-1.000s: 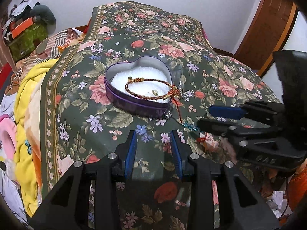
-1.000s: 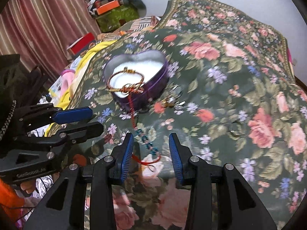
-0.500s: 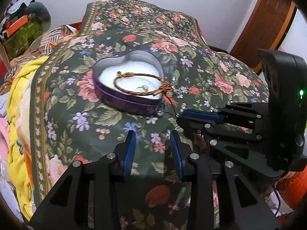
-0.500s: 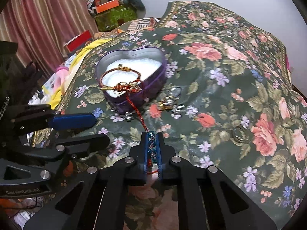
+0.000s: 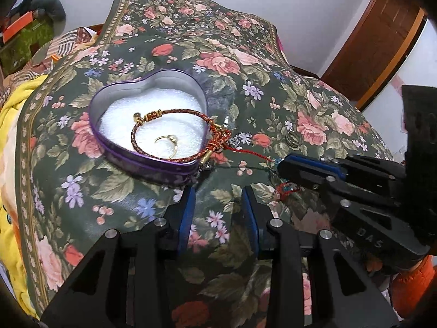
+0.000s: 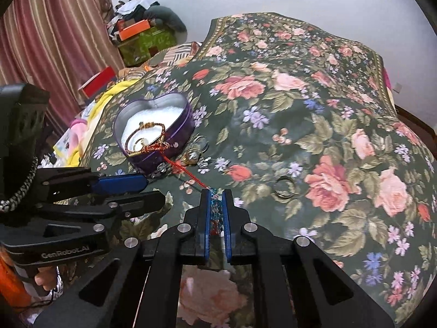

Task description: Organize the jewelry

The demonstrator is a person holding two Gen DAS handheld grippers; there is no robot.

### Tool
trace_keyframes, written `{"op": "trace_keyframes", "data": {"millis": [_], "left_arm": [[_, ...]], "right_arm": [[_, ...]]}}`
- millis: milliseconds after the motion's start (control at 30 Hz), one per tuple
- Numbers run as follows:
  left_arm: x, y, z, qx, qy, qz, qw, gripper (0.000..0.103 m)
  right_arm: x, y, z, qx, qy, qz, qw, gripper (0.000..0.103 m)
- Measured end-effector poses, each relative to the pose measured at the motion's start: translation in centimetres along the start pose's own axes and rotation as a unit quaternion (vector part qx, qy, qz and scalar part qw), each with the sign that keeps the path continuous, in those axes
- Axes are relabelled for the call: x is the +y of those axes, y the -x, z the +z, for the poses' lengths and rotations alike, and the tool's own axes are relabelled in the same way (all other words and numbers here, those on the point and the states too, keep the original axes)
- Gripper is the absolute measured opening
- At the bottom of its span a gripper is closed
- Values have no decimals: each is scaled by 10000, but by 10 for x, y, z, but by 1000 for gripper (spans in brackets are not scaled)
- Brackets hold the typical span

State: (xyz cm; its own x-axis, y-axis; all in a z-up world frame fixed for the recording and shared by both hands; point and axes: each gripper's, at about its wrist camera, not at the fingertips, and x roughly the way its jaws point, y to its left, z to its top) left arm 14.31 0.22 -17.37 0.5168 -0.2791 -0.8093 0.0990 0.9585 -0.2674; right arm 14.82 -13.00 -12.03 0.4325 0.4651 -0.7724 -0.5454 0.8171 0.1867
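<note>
Fingers of the right gripper (image 6: 215, 213) are pinched narrow on the blue beaded tail (image 6: 215, 208) of a red cord (image 6: 185, 170), low in the frame's centre; the cord runs up-left to a braided bracelet (image 5: 174, 136) draped over the rim of the heart-shaped tin (image 5: 142, 161) (a gold ring (image 5: 167, 142) lies inside); the left gripper (image 5: 218, 213) hovers wide and empty above the floral bedspread (image 6: 314, 125); another ring (image 6: 284, 188) lies right of centre.

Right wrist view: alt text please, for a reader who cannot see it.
The right hand-held gripper is shut on a blue beaded tassel, whose red cord leads to a braided bracelet in a purple heart-shaped tin on a floral bedspread.
</note>
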Motion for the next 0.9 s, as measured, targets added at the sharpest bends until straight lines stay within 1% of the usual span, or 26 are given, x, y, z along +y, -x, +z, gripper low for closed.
{"op": "trace_keyframes", "data": {"millis": [133,200,333,667,733,767,800,833,900], "left_arm": [[-3,-5,3,-15,8,58,10000,33],[-2,-7,6,-27,37,166,9999,29],[-1,-11,12,-54,159,221,9996,28],[-12,-21,18,-95,-75,372,9992,28],[-13,-23,18,-122,-97,430,9990,20],[-13,-23,18,-128,-109,457,9988,18],[-13,-24,19,-135,-121,488,9986,11],[-12,-25,19,-133,-105,504,9986,8],[-10,-25,19,-139,-63,455,9988,8]], "right_arm": [[-6,3,0,-37,-44,-38,10000,7],[-8,4,-1,-41,-45,-41,10000,7],[-10,6,-3,-42,-28,-23,10000,7],[-13,5,-3,-47,-86,75,9999,7],[-13,6,-3,-62,-92,93,9999,7],[-13,7,-2,-69,-98,104,9999,7],[-13,7,-2,-76,-102,107,9999,7],[-12,8,-2,-83,-107,115,9998,7],[-12,9,-1,-105,-108,118,9998,7]]}}
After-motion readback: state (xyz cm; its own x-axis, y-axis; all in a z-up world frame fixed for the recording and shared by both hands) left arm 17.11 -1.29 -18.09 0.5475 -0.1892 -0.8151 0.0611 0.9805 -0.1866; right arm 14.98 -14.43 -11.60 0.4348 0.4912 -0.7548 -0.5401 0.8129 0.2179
